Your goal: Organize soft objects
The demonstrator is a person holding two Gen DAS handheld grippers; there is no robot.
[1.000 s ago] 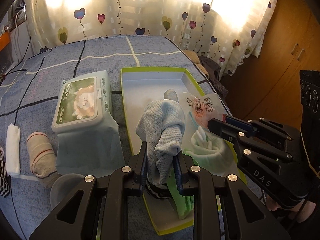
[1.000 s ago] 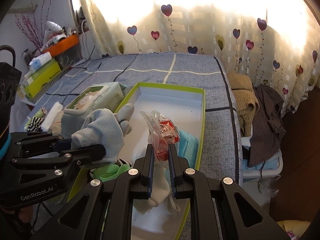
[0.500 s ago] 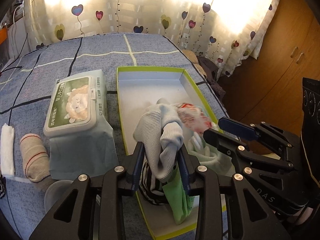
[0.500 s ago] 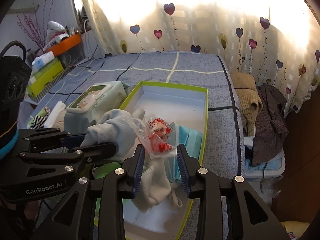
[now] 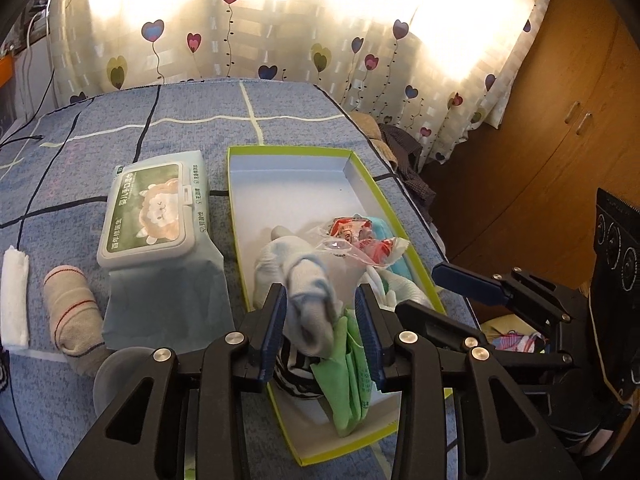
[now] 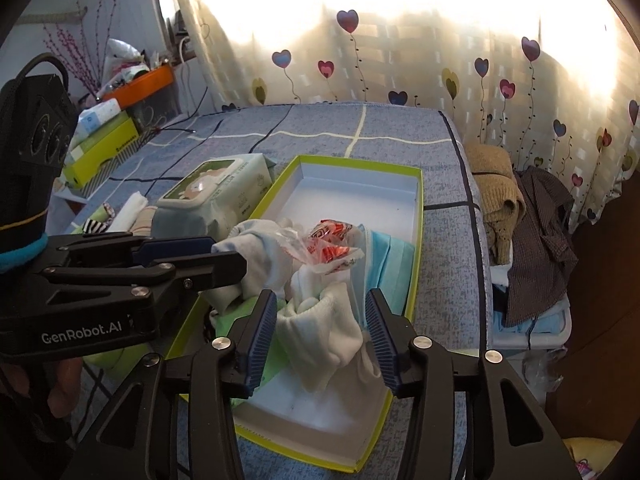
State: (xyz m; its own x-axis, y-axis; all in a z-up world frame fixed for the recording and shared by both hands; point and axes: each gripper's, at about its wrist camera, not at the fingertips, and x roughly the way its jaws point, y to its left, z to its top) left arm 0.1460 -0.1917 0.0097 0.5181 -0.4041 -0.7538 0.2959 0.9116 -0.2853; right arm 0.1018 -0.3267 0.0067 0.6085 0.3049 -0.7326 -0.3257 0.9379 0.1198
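Note:
A green-rimmed box (image 5: 366, 176) (image 6: 419, 216) lies on the blue bed. In it are a light blue sock (image 5: 308, 288) (image 6: 256, 254), a clear packet with red print (image 5: 360, 240) (image 6: 328, 250), a blue face mask (image 6: 390, 268), a white sock (image 6: 324, 324), a green cloth (image 5: 348, 376) and a striped sock (image 5: 292, 368). My left gripper (image 5: 322, 328) is open around the light blue sock's end. My right gripper (image 6: 320, 334) is open over the white sock, holding nothing.
A wet-wipes pack (image 5: 154, 212) (image 6: 212, 196) lies left of the box. A beige rolled sock (image 5: 72, 320) and a white folded cloth (image 5: 15, 296) lie further left. Clothes (image 6: 532, 232) are piled beside the bed on the right. A wooden cabinet (image 5: 560, 128) stands at right.
Both grippers opened. The left let go of the light blue sock and the right let go of the red-printed packet; both now rest in the box.

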